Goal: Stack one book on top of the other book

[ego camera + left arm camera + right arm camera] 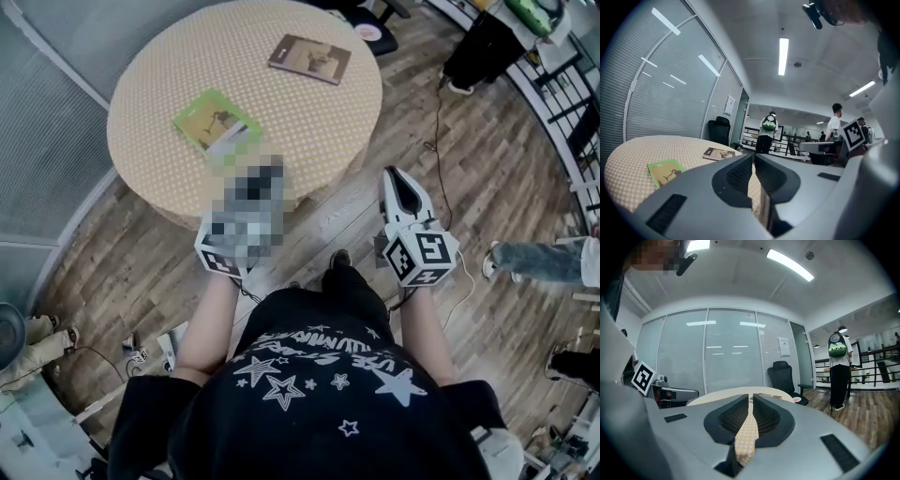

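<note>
Head view: left tongs point(753, 156) mostly blurred over; these and the right tongs point(397, 175) alike pressed together, empty.

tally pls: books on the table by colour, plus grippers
Green book: 1
Brown book: 1
Grippers: 2 (left gripper, right gripper)
Total: 4

Left gripper point(753, 155): fingers together, nothing between them.
Bench point(656, 146): round, checked top.
Green book point(665, 171): lying flat, nearer.
Brown book point(718, 153): lying flat, farther back, apart.
</note>
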A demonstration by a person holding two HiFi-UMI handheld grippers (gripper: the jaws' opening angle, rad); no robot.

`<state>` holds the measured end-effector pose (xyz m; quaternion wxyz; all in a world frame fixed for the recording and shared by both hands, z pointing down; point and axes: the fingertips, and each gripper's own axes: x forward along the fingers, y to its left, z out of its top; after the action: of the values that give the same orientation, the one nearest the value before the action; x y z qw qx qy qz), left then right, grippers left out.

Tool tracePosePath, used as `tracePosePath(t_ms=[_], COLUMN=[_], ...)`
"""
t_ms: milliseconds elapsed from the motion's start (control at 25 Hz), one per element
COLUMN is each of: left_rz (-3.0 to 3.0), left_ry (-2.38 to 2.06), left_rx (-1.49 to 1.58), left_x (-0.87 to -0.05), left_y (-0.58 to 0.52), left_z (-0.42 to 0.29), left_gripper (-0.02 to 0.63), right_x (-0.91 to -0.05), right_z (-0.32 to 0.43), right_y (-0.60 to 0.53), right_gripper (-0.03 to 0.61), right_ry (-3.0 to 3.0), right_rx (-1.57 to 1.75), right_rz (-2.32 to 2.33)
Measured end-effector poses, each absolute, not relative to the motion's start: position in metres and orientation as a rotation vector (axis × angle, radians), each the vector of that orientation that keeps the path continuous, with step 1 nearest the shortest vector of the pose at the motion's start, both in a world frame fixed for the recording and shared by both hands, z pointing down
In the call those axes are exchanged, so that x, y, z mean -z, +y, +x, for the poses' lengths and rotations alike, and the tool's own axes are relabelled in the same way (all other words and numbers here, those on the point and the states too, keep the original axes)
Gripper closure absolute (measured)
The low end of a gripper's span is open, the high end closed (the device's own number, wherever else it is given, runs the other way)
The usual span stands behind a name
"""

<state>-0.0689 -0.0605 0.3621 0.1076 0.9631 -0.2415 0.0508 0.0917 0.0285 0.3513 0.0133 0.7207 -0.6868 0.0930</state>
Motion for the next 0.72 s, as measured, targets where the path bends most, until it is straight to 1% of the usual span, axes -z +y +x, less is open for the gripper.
tracePosePath(t_ms=[360, 720], left_rz=[2.800, 2.759], left_ry=[-0.849, -1.014], left_rx=[-0.167, -0.196], left_x=[-0.366, -0.359], left_y=[-0.087, -0.122], left_z=[-0.051, 0.011], left_gripper=[0.589, 0.589], right_x=[-0.357, -0.356], right_z=[0.114, 0.184], right_y=[-0.015, -0.067], right_gripper=[0.534, 0.534], right_ry=[-2.260, -2.376], right_rx=[-0.285, -0.286], right_rz=[2.154, 2.041])
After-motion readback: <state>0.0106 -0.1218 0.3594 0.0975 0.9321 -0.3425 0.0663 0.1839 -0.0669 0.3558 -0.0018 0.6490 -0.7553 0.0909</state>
